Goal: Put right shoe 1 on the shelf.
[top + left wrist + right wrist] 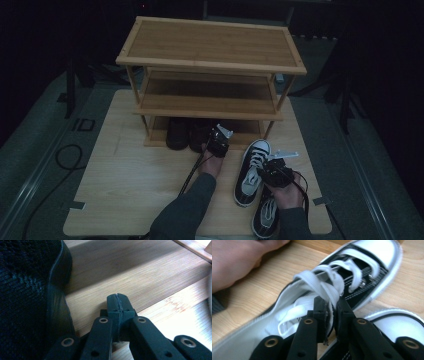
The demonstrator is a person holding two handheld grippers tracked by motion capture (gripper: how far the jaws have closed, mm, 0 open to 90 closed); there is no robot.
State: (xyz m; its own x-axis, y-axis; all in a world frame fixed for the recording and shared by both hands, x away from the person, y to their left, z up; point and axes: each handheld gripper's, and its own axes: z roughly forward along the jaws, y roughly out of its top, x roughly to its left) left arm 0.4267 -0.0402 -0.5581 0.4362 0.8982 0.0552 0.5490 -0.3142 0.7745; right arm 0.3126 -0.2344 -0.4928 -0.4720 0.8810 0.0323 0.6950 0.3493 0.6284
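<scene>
Dark shoes [187, 134] under rack [210, 65] look dim, perhaps black.

The room is dim, its upper part of the frame almost black. A light wooden worktop [130, 180] fills the lower centre, standing on grey carpeted floor [35, 135]. A black cable [65, 157] loops across the floor at left. Dark stand legs [345, 100] rise at right, another at upper left.
</scene>
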